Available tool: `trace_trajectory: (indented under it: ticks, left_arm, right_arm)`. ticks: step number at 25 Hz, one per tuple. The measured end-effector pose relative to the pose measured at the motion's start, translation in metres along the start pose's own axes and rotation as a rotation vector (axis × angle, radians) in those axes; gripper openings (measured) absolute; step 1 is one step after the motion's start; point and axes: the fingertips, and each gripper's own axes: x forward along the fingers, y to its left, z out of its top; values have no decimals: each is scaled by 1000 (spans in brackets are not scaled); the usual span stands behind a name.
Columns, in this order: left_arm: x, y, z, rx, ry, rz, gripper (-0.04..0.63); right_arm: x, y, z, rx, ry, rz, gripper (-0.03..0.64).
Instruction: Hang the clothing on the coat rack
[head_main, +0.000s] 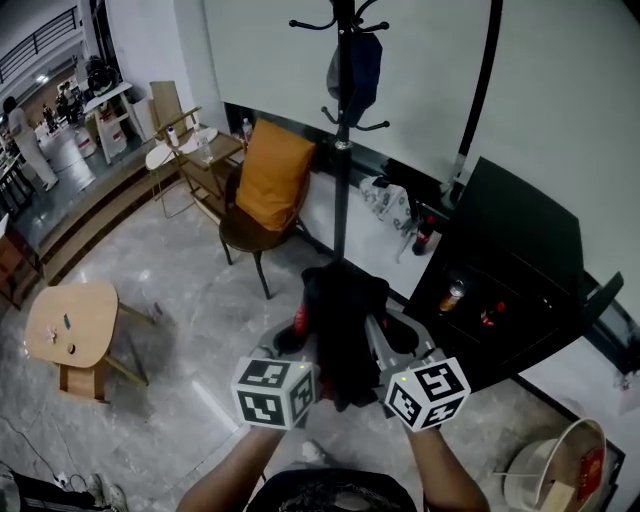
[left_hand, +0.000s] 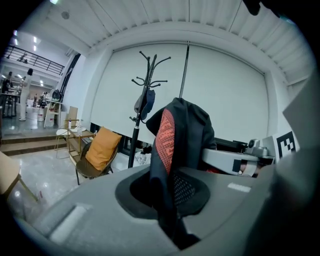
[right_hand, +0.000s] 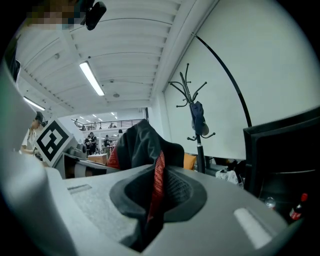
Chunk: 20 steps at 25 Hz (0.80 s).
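Pinched narrow on dark red-lined garment (head_main: 345, 330) with left gripper (left_hand: 167, 200) and right gripper (right_hand: 150, 200), one fold each, likely to control drape. Carried low, well apart from coat rack (head_main: 343, 150); not yet hung.

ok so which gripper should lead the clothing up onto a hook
Probably left: the left gripper and right gripper both clamp the black garment, but on the coat rack a bare top hook juts left, while a blue item hangs rightward.
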Motion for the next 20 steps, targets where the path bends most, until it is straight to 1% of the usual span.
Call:
trace_trajectory:
  ticks: [10, 15, 20]
  left_arm:
    - [27, 50, 28, 14, -9, -55, 26]
    - [43, 63, 35, 13, -8, -54, 26]
    - [70, 74, 41, 11, -9, -27, 26]
  right_arm:
    - [56, 3, 8, 5, -14, -51, 35]
    - [75, -4, 9, 15, -17, -53, 35]
    - [97, -22, 10, 15, -24, -29, 35]
